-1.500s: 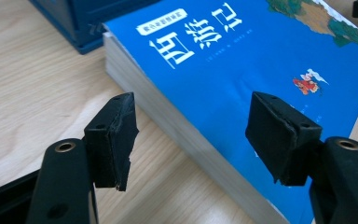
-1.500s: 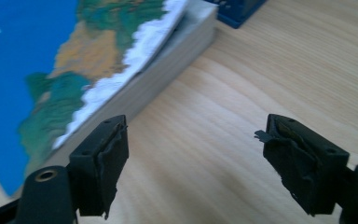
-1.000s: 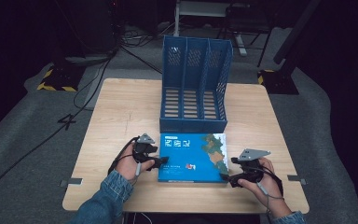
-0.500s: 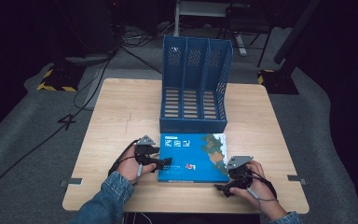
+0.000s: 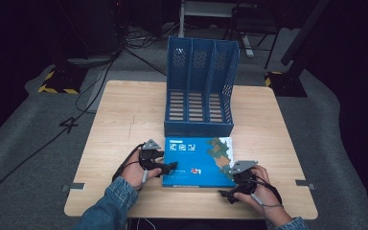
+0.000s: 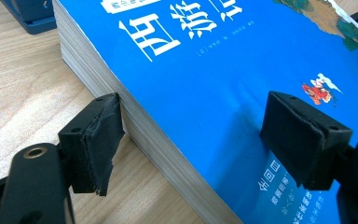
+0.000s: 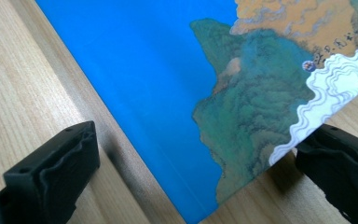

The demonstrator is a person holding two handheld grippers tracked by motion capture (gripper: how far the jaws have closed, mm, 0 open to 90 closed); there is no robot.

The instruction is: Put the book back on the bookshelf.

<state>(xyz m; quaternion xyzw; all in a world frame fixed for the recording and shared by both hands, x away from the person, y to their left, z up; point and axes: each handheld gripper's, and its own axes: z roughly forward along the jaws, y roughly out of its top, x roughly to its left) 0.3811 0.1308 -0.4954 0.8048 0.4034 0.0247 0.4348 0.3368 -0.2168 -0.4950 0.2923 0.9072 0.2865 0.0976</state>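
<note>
1. Here, a blue book (image 5: 199,160) lies flat on the wooden table (image 5: 115,120), just in front of the blue file rack (image 5: 200,88).
2. The left gripper (image 6: 191,135) has just been opening; its jaws stand wide, one beside the page edge, one over the cover, not pressing.
3. The right gripper (image 7: 200,163) has just been opening too; its wide jaws straddle the book's near corner and grip nothing.

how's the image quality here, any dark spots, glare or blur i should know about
High view: the room around the table is nearly black, the tabletop evenly lit, and the picture a bit soft. Left gripper view: the book is sharp, with a faint sheen on its cover. Right gripper view: the jaws at the bottom look soft and throw soft shadows on the wood.
</note>
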